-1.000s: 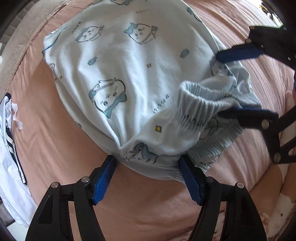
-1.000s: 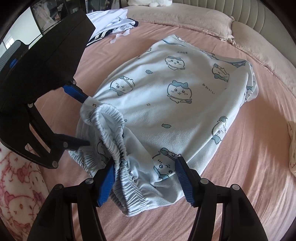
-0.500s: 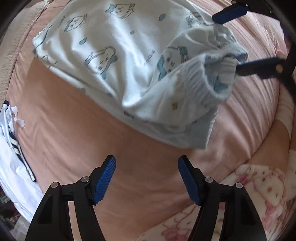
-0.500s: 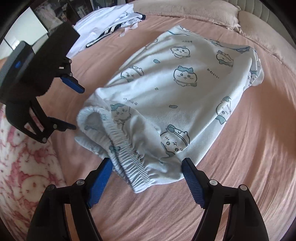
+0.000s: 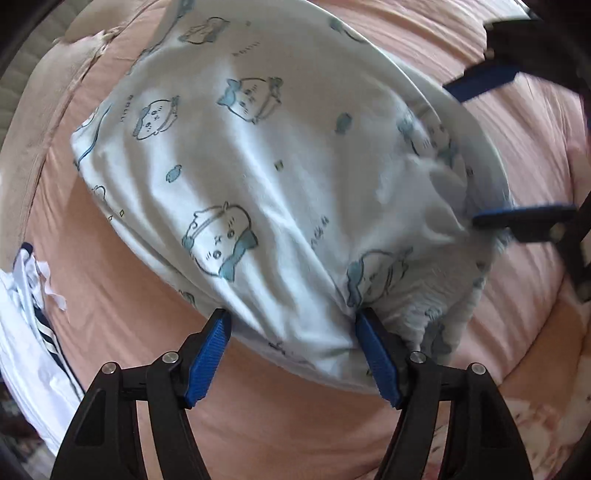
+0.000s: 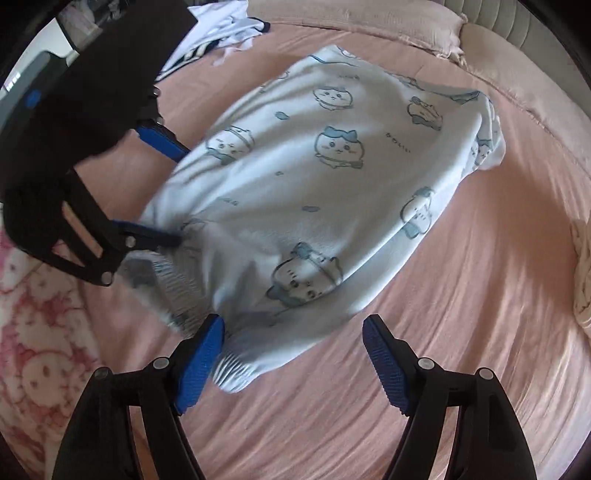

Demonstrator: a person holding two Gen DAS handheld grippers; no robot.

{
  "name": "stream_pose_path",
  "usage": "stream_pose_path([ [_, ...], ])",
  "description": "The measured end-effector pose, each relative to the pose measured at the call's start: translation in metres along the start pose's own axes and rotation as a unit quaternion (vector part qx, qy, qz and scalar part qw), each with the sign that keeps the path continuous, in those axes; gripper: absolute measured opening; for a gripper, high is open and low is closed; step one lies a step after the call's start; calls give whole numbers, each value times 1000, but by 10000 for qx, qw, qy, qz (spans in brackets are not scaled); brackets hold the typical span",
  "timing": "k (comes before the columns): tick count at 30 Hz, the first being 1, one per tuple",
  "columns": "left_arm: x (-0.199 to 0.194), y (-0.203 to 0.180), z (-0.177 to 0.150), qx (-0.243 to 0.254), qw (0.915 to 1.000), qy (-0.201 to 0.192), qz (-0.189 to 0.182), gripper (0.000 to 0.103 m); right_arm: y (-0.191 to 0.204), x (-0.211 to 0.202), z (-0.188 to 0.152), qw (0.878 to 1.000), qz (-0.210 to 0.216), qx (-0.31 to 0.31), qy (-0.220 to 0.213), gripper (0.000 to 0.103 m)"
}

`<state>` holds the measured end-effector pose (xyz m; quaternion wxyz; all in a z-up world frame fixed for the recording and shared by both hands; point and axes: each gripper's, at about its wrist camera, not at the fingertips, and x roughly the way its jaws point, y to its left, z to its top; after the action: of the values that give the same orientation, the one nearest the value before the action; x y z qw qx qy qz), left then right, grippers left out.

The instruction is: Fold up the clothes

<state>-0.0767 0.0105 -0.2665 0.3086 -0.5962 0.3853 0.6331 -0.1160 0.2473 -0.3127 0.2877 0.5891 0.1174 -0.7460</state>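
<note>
Light blue pyjama bottoms (image 5: 266, 155) printed with cartoon animals lie spread on the pink bed sheet (image 5: 122, 306). My left gripper (image 5: 295, 332) is open, and the garment's near edge lies between its blue pads (image 5: 207, 354). In the right wrist view the same bottoms (image 6: 314, 192) fill the middle. My right gripper (image 6: 291, 354) stands open at the waistband end, with its left pad (image 6: 199, 362) against the gathered elastic (image 6: 232, 373). Each gripper shows in the other's view: the right gripper (image 5: 461, 155) and the left gripper (image 6: 183, 195), both open at the cloth's edge.
White and navy striped clothes (image 5: 26, 325) lie crumpled at the bed's side, also seen as a pile (image 6: 218, 33). A pink cartoon-print blanket (image 6: 37, 332) covers the near corner. A beige pillow (image 6: 369, 26) and padded headboard (image 6: 517, 26) line the far side. A cream knit item (image 6: 583, 280) sits at the right.
The left gripper pulled back from the garment half a second ago and is now at its edge again. The raised, open waistband has been laid down flatter under the cloth.
</note>
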Motion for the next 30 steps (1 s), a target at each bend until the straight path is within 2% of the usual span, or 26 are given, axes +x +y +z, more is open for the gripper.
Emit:
stream_pose_path([
  [2,6,-3,-6,236,9993,267,80,69,-5,-5,-3,9992,284,124,238,77],
  [6,-15,3,-5,-13,9995,-295,-141,69,-13,-9,10,9993,-96,304,-218,77],
  [8,-19,3,-2,-94,9985,-498,-228,69,-7,3,20,9997,-137,140,-129,77],
  [9,-15,-1,2,-69,9985,-491,-238,69,-4,8,25,9998,-154,54,-80,77],
  [10,-6,-6,4,32,9991,-353,-249,69,0,19,23,9993,-296,-125,207,77],
  [11,1,-11,0,189,9993,-243,-196,69,-2,19,19,9990,-356,-125,222,77],
  [14,17,-23,-15,686,9976,-9,38,69,-20,8,6,9981,141,224,554,77],
  [15,15,-19,-19,615,9981,3,5,69,-26,6,1,9967,253,307,712,77],
  [16,10,-10,-21,448,9990,-12,-72,69,-31,4,-2,9961,91,346,806,77],
  [19,-7,7,-20,110,9987,-494,-112,69,-42,-9,11,9969,92,654,422,77],
  [21,-12,11,-15,4,9963,-809,-294,69,-40,-20,30,9969,170,751,-183,77],
  [22,-9,10,-13,33,9965,-802,-252,69,-36,-21,39,9964,199,715,-415,77],
  [23,-2,9,-11,95,9972,-727,-155,69,-31,-14,45,9972,140,606,-419,77],
  [26,20,14,-13,219,9992,-313,120,69,-15,28,37,9985,-355,-43,423,77],
  [27,26,22,-18,207,9995,-169,184,71,-20,23,33,9983,-314,68,487,77],
  [30,17,61,-34,-489,9971,-405,-413,71,-40,7,21,9962,-73,559,671,77],
])
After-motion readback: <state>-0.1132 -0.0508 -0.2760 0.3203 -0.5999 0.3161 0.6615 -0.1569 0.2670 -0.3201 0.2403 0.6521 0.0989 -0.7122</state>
